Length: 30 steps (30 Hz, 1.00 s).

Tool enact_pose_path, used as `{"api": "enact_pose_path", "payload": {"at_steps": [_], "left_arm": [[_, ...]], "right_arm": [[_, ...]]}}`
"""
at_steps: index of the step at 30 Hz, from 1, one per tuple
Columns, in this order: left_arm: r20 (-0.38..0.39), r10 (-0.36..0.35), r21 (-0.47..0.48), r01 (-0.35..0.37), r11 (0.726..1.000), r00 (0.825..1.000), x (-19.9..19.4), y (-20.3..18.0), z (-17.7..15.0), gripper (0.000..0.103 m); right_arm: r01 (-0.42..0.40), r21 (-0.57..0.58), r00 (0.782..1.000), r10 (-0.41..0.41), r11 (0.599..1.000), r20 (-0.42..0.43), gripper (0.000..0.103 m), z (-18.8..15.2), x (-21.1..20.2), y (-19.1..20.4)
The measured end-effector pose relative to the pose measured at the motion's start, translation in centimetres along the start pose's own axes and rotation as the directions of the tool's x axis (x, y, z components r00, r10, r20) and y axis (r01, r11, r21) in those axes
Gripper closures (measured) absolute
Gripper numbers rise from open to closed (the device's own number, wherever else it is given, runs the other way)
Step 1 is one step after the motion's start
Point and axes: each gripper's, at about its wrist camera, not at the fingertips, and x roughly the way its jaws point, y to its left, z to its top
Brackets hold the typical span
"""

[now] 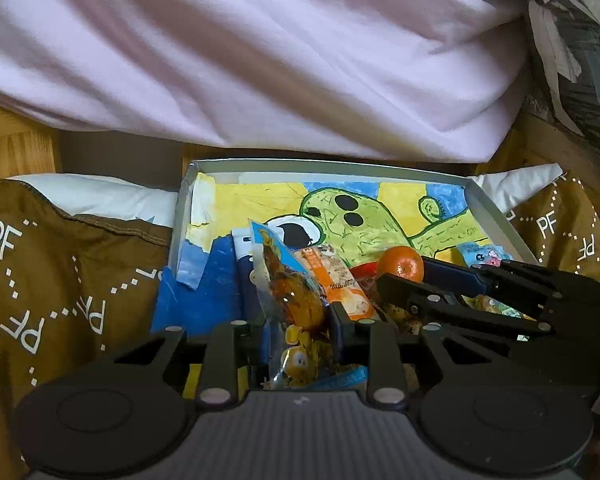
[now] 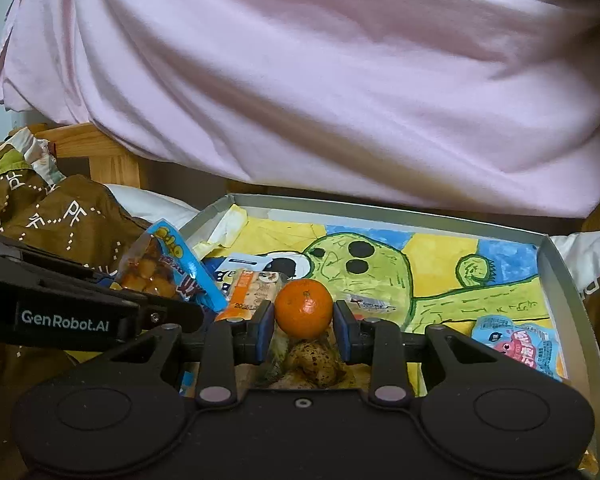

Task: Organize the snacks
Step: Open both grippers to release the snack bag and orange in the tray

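Observation:
A shallow grey tray [image 1: 496,208] [image 2: 560,272] lined with a green-and-yellow drawing holds several snacks. My left gripper [image 1: 298,320] is shut on a clear snack bag [image 1: 292,280] [image 2: 156,268] with orange pieces and a blue header, held upright over the tray's left side. My right gripper [image 2: 304,320] is shut on a mandarin [image 2: 304,314] [image 1: 402,264], its blue pads pressing both sides. An orange-and-white packet [image 1: 340,280] [image 2: 252,288] lies between the two grippers. A pink-and-blue packet [image 2: 516,344] rests at the tray's right.
A person's pink shirt [image 2: 300,80] fills the far side above the tray. Brown cloth printed with "PF" [image 1: 40,280] [image 2: 60,216] flanks the tray. A speckled brown snack [image 2: 312,360] lies under the mandarin. Wooden furniture [image 2: 112,160] stands at the back left.

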Motion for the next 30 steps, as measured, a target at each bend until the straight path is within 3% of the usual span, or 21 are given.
{"api": "enact_pose_path", "payload": {"at_steps": [18, 27, 30], "left_arm": [[-0.009, 0.019, -0.016, -0.019, 1.0, 1.0, 0.04, 0.58, 0.01, 0.062], [0.0, 0.045, -0.031, -0.045, 0.998, 0.999, -0.44, 0.66, 0.09, 0.036], [0.011, 0.055, -0.037, -0.054, 0.998, 0.998, -0.79, 0.68, 0.0, 0.03]], "right_arm": [[-0.011, -0.007, 1.0, 0.011, 1.0, -0.007, 0.065, -0.7, 0.7, 0.55], [0.004, 0.004, 1.0, -0.004, 1.0, -0.002, 0.055, -0.66, 0.42, 0.01], [0.017, 0.012, 1.0, -0.017, 1.0, 0.006, 0.046, -0.57, 0.01, -0.16]]}}
